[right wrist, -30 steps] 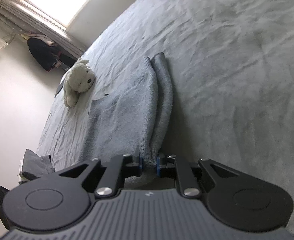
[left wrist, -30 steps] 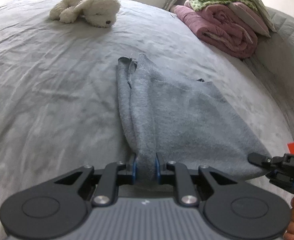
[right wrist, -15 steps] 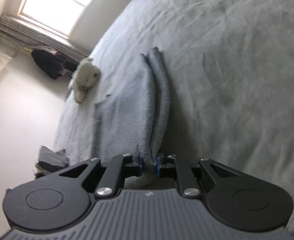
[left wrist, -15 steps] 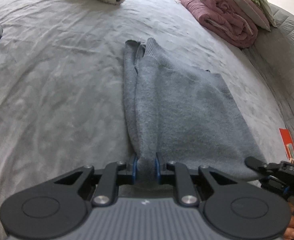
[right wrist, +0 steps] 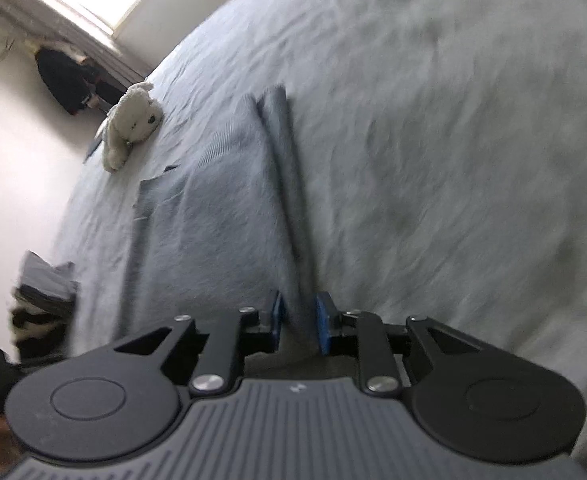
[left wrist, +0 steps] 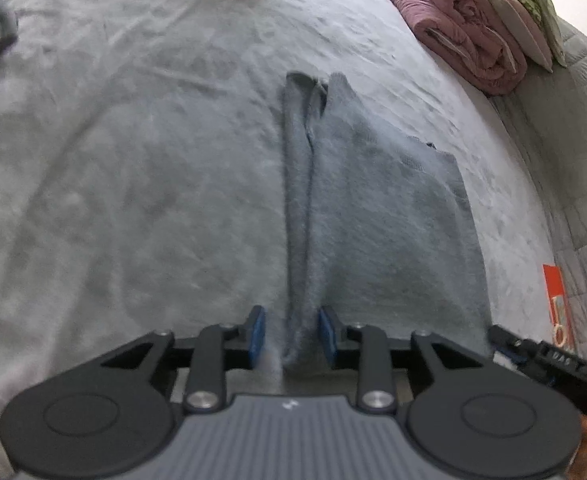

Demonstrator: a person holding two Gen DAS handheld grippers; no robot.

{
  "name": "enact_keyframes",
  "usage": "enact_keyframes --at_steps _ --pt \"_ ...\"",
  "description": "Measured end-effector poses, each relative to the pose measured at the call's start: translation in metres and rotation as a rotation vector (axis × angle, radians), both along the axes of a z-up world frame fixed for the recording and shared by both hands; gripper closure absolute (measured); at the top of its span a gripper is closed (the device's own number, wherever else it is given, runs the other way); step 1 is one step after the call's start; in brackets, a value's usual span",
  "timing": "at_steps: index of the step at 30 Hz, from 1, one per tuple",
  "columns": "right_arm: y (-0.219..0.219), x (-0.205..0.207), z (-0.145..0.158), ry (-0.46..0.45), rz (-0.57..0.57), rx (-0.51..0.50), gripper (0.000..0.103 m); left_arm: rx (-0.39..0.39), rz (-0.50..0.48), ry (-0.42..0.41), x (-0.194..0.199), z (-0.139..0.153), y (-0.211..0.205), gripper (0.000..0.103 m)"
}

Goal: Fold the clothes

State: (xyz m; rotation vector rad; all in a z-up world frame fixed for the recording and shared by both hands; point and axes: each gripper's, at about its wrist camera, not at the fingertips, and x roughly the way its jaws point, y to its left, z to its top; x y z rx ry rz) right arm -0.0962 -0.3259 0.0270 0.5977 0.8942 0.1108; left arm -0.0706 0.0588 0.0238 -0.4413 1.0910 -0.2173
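Note:
A grey sweater [left wrist: 373,220] lies flat on the grey bed [left wrist: 133,160], folded lengthwise, with a narrow folded strip along one side. My left gripper [left wrist: 291,334] is at the near end of that strip; its jaws are opening, the cloth lies between the blue pads and a gap shows on the left side. My right gripper [right wrist: 298,326] is at the near edge of the sweater [right wrist: 213,232]; its jaws are opening too, and the fold sits loose between the pads. The right gripper [left wrist: 533,354] also shows at the lower right of the left wrist view.
A white plush toy [right wrist: 133,124] lies on the bed beyond the sweater. Rolled pink blankets [left wrist: 465,40] and pillows are stacked at the far right. A pile of dark clothes [right wrist: 41,292] sits at the bed's left edge. An orange item [left wrist: 557,304] lies at the right edge.
Both grippers let go of the sweater's edge: the pads that pinched the cloth now stand apart. The sweater has been drawn straighter and flatter, and both views have tilted further down.

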Motion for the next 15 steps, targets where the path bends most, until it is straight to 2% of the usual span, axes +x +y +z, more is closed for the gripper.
enact_keyframes --at_steps 3,5,10,13,15 --pt "0.001 0.000 0.008 -0.062 0.014 -0.069 0.080 0.041 0.017 -0.052 0.001 0.013 0.008 0.071" --pt "0.007 0.005 0.010 -0.081 0.049 -0.099 0.080 0.039 0.017 -0.105 0.005 0.020 0.012 0.071" --pt "0.039 0.041 0.018 -0.114 0.209 -0.186 0.079 -0.029 -0.149 -0.227 0.021 0.027 -0.014 0.067" --pt "0.054 0.068 0.019 -0.125 0.319 -0.190 0.080 -0.008 -0.216 -0.285 0.029 0.029 -0.034 0.067" --pt "0.061 0.085 0.015 -0.114 0.375 -0.200 0.080 -0.017 -0.234 -0.278 0.037 0.024 -0.042 0.066"
